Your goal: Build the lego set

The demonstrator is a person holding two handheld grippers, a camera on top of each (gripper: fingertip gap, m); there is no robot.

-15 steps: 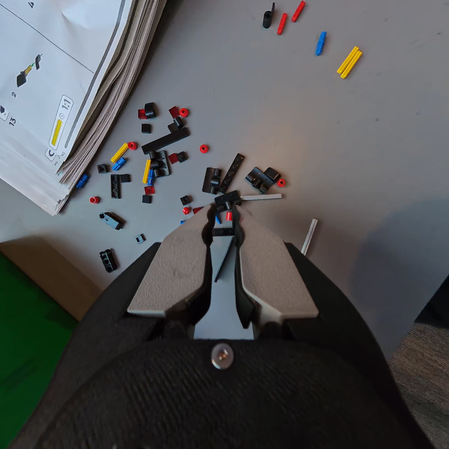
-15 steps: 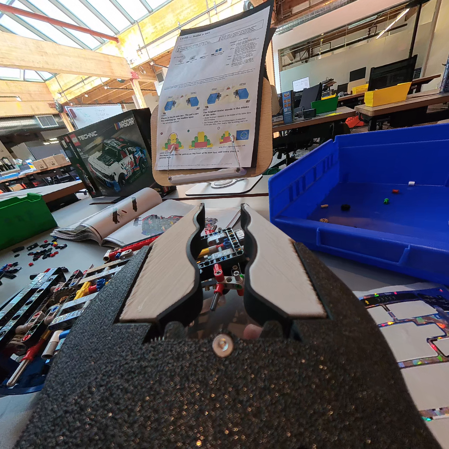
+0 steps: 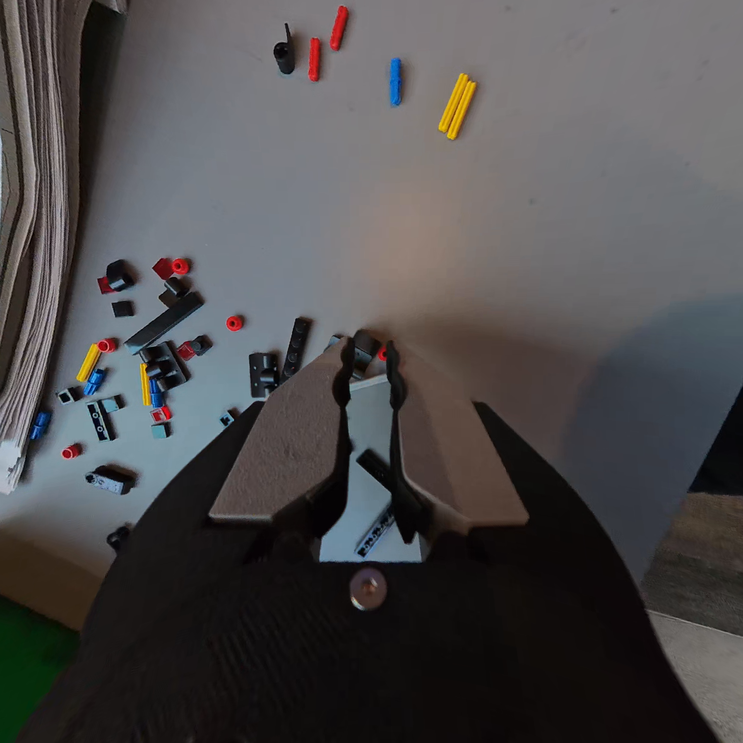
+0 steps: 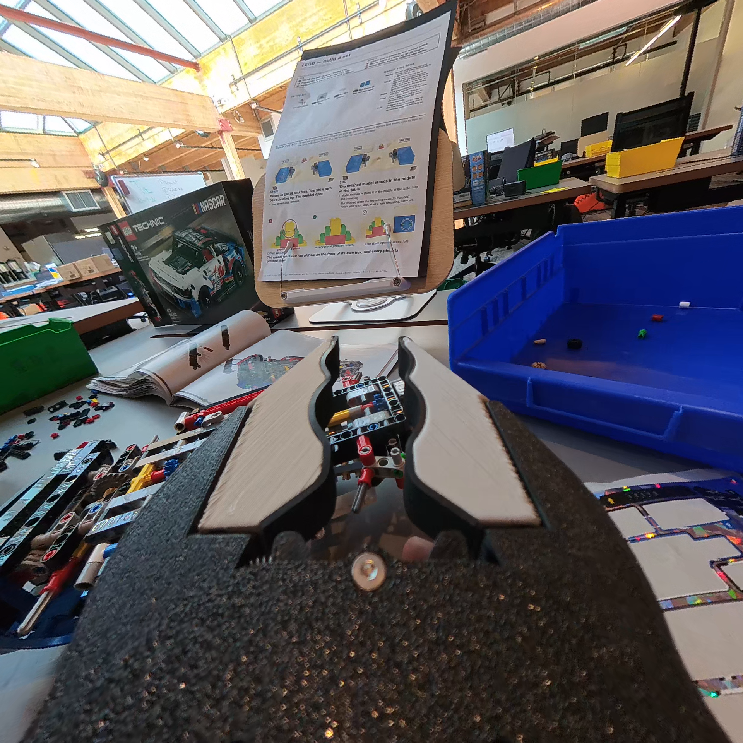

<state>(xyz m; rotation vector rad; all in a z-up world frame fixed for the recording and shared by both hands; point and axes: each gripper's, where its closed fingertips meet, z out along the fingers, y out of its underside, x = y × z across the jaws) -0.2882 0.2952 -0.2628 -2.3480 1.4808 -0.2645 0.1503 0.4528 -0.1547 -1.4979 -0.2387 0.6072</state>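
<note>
My left gripper (image 3: 368, 345) hangs low over the grey table (image 3: 522, 201), its jaws a narrow gap apart. A small black piece (image 3: 364, 349) with a red stud beside it lies between the tips; I cannot see the pads pressing it. A white rod (image 3: 368, 384) and a thin grey beam (image 3: 376, 530) lie under the fingers. Several loose black, red, blue and yellow pieces (image 3: 161, 362) lie to the left. My right gripper (image 4: 368, 345) is shut on a black Technic frame assembly (image 4: 368, 410) with red and grey axles. A larger chassis build (image 4: 80, 490) lies to its left.
Yellow axles (image 3: 457, 106), a blue pin (image 3: 395, 81) and red pins (image 3: 314, 59) lie farther out. A booklet stack (image 3: 32, 241) borders the left. There are also an open booklet (image 4: 201, 362), the set box (image 4: 181, 257), a sheet stand (image 4: 354, 161), a blue bin (image 4: 603, 382), a green bin (image 4: 36, 362) and a sticker sheet (image 4: 663, 563). The gap from one gripper's tips to the other's is roughly 50 centimetres.
My left gripper has moved forward and to the right over the table, so the booklet and the piece cluster slid left in its view. The right gripper and its assembly have barely moved.
</note>
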